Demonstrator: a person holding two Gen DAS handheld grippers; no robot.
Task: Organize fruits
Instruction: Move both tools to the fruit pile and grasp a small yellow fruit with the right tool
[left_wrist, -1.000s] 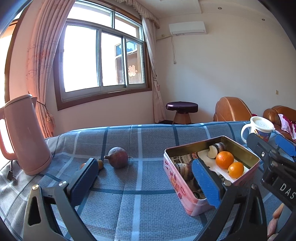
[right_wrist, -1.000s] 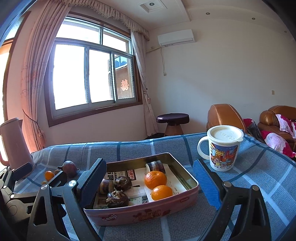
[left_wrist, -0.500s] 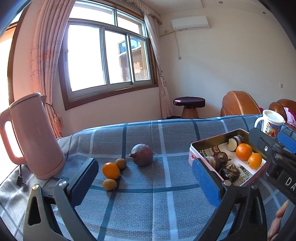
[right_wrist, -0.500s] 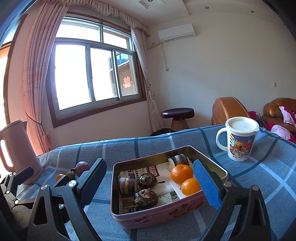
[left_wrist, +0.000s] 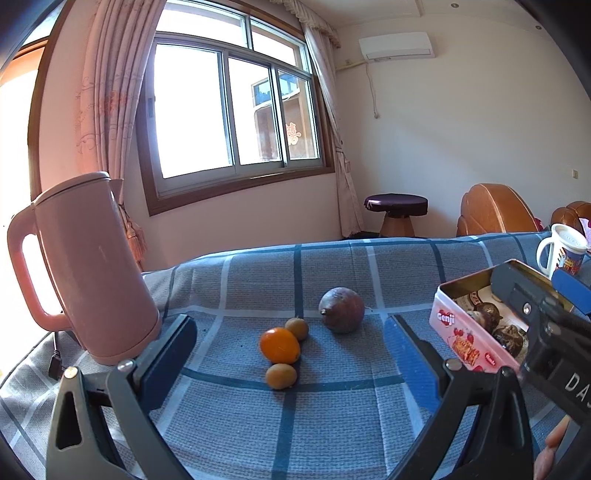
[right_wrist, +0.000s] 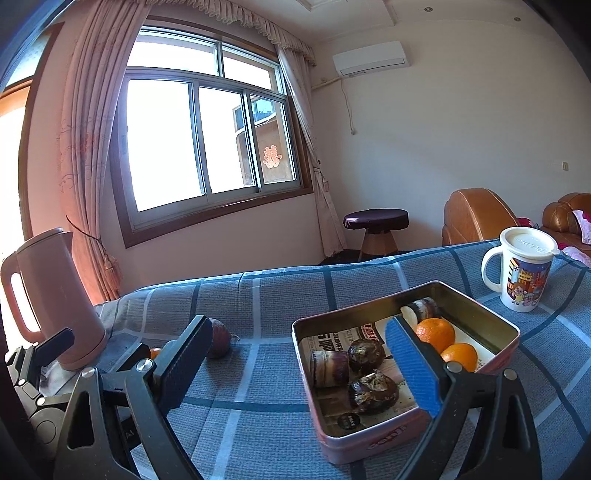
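Blue checked cloth over the table, loose fruit lying on it in a cluster: 1 orange, 2 small yellowish fruits, one just behind the orange and one just in front, both touching or nearly touching it, and 1 dark reddish round fruit a little to their right. Left gripper spread wide, holding nothing, framing the cluster from above the cloth, not touching any fruit. Pink kettle upright at the left, close beside the left finger. Pink tin to the right, lined with newspaper, holding 2 oranges side by side at the right, 3 dark brown pieces at the left, and 1 more dark piece with a white cut face at the far wall. Right gripper also spread wide, empty, hovering at the tin's near left part, blue pad over the tin's inside. White lidded mug with cartoon print standing behind the tin to the right, apart from it. Fingertips of a hand at the lower right edge of the left view.
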